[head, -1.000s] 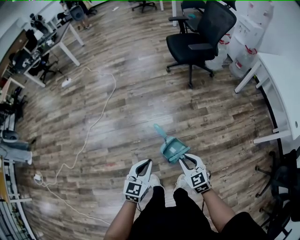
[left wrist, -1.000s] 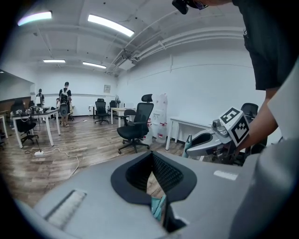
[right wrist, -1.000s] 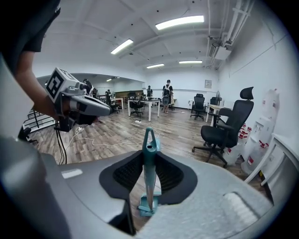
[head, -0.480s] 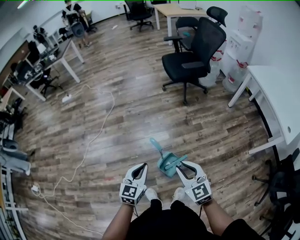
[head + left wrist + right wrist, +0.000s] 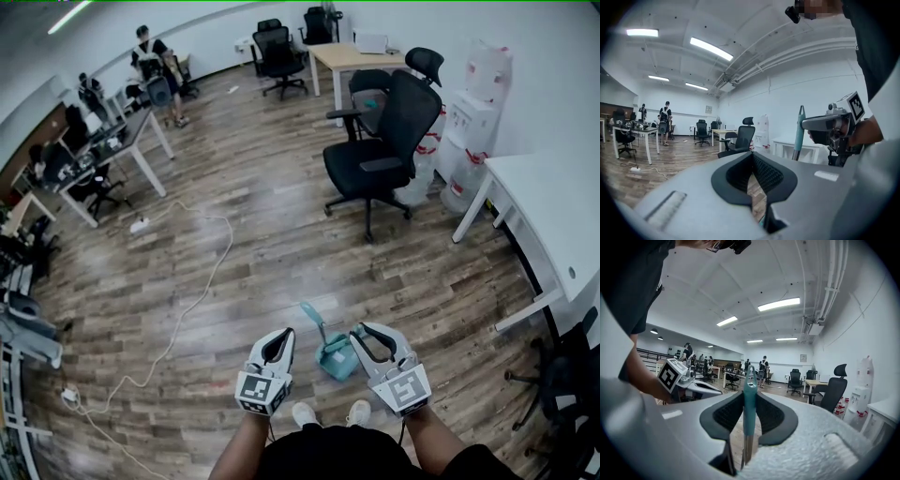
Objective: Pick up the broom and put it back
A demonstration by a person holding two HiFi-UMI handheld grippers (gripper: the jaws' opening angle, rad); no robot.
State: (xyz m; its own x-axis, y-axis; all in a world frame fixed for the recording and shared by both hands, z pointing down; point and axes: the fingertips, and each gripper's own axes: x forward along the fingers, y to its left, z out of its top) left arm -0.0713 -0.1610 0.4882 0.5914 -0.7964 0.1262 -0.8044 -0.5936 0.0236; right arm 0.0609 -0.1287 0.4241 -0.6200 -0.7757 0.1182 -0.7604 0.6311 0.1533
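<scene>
Above the brown wood-plank floor [image 5: 281, 234], just ahead of the person's white shoes [image 5: 305, 413], the teal-handled broom with a metal shaft [image 5: 749, 401] stands nearly upright. Its long axis runs vertically, and the looped tip of the handle points up toward the ceiling. The right gripper [image 5: 364, 336] reaches out about level and clamps the teal grip between its pads, with the shaft running down below them. The left gripper [image 5: 279, 337] is level beside it, clear of the broom, its jaws closed together on nothing.

We see open floor [image 5: 272, 234] ahead; an office chair [image 5: 380, 159] and a white desk [image 5: 553, 216] crowd our right.
</scene>
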